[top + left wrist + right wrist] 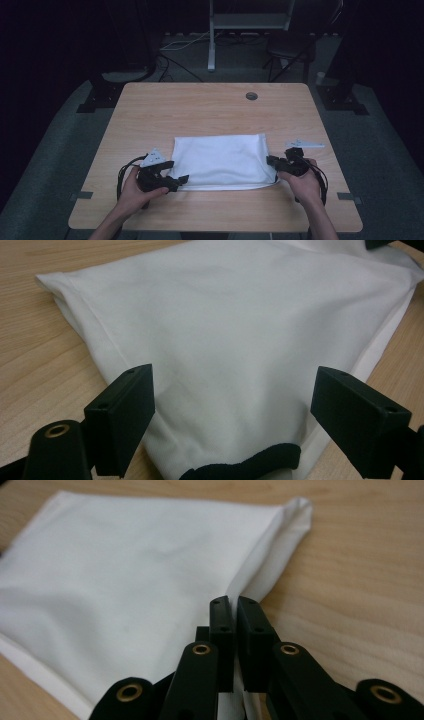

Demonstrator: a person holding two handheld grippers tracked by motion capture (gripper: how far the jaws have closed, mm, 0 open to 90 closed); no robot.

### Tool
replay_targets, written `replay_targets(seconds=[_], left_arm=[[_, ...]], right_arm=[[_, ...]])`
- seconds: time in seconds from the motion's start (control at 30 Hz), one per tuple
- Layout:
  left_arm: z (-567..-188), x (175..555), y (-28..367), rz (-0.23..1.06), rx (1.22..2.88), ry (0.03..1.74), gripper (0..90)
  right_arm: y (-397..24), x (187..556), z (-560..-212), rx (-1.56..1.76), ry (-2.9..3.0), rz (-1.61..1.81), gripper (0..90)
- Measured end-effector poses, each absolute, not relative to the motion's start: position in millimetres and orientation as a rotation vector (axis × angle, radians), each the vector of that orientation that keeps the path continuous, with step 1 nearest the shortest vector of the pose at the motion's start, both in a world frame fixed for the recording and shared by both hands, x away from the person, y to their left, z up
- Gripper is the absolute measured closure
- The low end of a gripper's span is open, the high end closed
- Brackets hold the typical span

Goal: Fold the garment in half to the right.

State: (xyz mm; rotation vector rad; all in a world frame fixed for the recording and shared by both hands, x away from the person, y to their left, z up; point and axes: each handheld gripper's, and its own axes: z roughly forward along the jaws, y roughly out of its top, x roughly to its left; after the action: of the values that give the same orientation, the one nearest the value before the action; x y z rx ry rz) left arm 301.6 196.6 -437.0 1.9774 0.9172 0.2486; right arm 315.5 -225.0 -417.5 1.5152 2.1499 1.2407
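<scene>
Folded white fabric rectangle [222,161] lies flat on the light wooden table [210,107], toward the near edge, between both hands. Right gripper [276,162] sits at the cloth's right edge, jaws pressed together on the fabric's side edge [250,580] in the right gripper view, so it looks clamped on the cloth. Left gripper [180,180] is at the near-left corner, jaws spread wide apart in the left gripper view, cloth corner with a dark trim [245,465] lying between them, not pinched yet.

Step in hand, by my read: grab the left corner so both sides are held for the next fold or lift. To do it well: slide the left jaws a bit further over the corner so they catch every layer, not just the top one, then close firmly. Keep the lower jaw low against the table to get under the fabric. Hold the right side steady with light tension so the cloth doesn't bunch or drag. Risk: partial layer grab, fold slips open.
</scene>
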Motion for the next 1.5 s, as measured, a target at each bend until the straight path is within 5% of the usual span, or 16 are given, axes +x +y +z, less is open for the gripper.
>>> replay_targets(seconds=[0.43, 1.5], left_arm=[[-432, 304, 200, 0.222, 1.949, 0.923, 17.9], [-423, 308, 203, 0.184, 1.873, 0.921, 17.9]], right_arm=[[-197, 317, -366, 1.354, 2.139, 1.372, 86.6], [-125, 335, -323, 1.127, 2.208, 1.454, 86.6]])
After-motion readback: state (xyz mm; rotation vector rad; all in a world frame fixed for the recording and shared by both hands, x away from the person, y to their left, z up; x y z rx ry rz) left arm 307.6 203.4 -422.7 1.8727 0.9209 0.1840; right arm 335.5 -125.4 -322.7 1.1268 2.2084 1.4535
